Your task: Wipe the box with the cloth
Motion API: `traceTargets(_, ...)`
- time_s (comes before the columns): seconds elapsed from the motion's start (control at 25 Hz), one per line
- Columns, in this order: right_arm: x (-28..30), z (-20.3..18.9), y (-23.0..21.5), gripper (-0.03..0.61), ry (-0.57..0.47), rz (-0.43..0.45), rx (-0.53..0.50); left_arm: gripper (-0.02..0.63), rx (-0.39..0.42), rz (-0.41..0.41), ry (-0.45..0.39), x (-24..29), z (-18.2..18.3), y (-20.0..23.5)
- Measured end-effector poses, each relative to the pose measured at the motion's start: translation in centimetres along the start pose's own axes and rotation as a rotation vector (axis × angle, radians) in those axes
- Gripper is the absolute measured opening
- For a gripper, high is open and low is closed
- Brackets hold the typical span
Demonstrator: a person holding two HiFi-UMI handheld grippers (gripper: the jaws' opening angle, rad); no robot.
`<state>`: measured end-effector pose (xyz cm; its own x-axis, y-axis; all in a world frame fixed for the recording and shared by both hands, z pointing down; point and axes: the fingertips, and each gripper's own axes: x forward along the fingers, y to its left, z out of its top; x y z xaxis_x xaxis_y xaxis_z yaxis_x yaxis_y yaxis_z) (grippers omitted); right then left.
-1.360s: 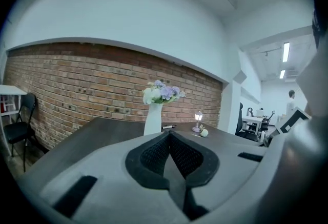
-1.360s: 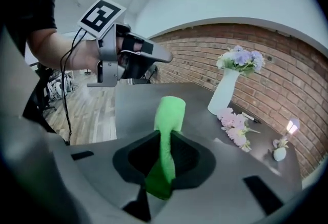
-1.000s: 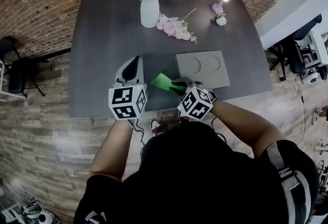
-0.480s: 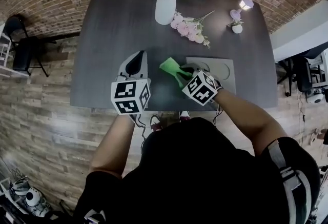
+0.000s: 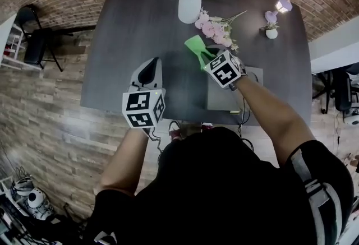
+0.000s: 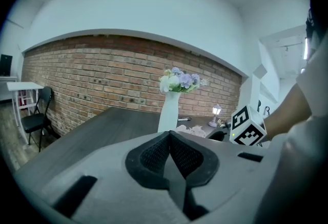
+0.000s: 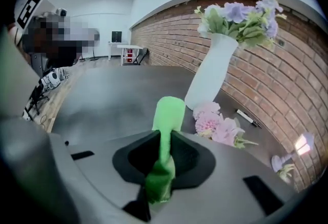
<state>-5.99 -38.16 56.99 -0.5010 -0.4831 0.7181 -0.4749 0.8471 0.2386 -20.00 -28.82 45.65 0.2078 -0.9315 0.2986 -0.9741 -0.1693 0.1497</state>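
A green cloth (image 5: 197,47) hangs from my right gripper (image 5: 208,59), whose jaws are shut on it; in the right gripper view the cloth (image 7: 165,130) sticks up from between the closed jaws. The grey box (image 5: 221,98) lies on the dark table (image 5: 140,19) under my right forearm, mostly hidden by it. The right gripper is raised over the box's far left corner, near the pink flowers (image 5: 216,29). My left gripper (image 5: 148,73) stands to the left, over the table's near part, jaws shut and empty (image 6: 169,138).
A white vase of flowers (image 5: 189,3) stands at the table's far side, with the loose pink flowers beside it. A small lamp (image 5: 283,4) and a little potted flower (image 5: 271,31) sit at the far right. A black chair (image 5: 36,42) stands left of the table.
My right gripper has lifted the green cloth and carried it away from me and to the right, toward the pink flowers. The left gripper has stayed about where it was.
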Motion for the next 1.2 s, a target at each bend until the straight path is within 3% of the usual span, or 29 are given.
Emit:
traceTargets(0.44, -0.1, -3.1, -3.7, 0.058, 0.022, -0.029, 0.080, 0.009, 0.041, 0.056, 0.005, -0.9, 0.6, -0.7)
traceTargets(0.68, -2.5, -6.7, -6.1, 0.058, 0.040, -0.081, 0.075, 0.008, 0.063, 0.009, 0.014, -0.2, 0.5, -4.3)
traceTargets(1.2, -10.3, -18.1, -14.9, 0.058, 0.087, -0.262, 0.239, 0.008, 0.169, -0.136, 0.031, 3.5, 1.8, -14.2)
